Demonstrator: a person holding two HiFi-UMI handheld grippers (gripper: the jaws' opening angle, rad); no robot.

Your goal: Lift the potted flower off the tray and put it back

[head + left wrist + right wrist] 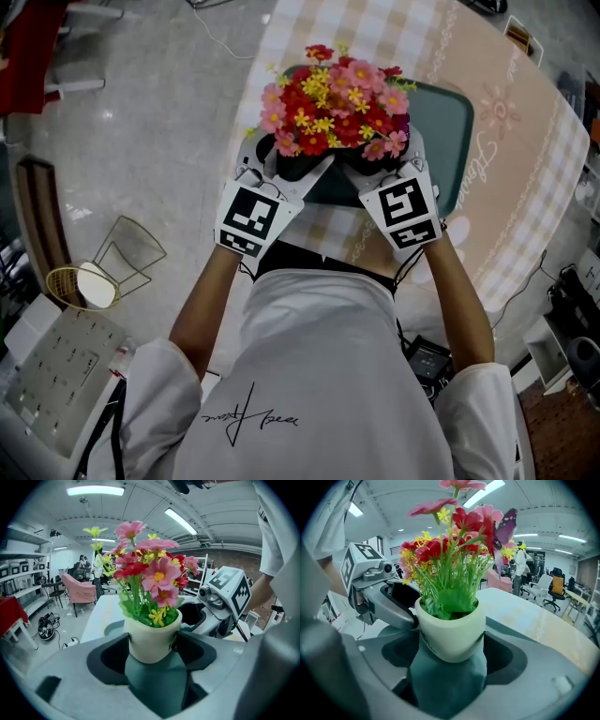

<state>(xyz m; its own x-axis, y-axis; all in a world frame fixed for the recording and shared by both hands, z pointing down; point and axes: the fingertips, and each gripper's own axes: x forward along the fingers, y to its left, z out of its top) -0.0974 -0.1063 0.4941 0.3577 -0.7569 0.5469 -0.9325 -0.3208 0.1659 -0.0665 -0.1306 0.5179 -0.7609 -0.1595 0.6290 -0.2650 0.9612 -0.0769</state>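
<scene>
The potted flower (333,108), red, pink and yellow blooms in a cream pot (150,641), stands on the dark teal tray (448,122) on the table. Both grippers reach in from the near side. My left gripper (292,161) has the pot between its jaws, which stand wide and close to the pot's sides. The right gripper (375,161) flanks the same pot (450,637) from the other side, jaws just as wide, with no clear squeeze on it. Teal tray surface (447,681) shows under the pot. From above, the blooms hide the pot.
The table wears a peach checked cloth (511,197), its rounded edge close to my body. A wire-frame stand (122,258) and a white panel (56,370) sit on the floor at the left. Behind the flowers are a pink armchair (77,585) and office chairs (555,590).
</scene>
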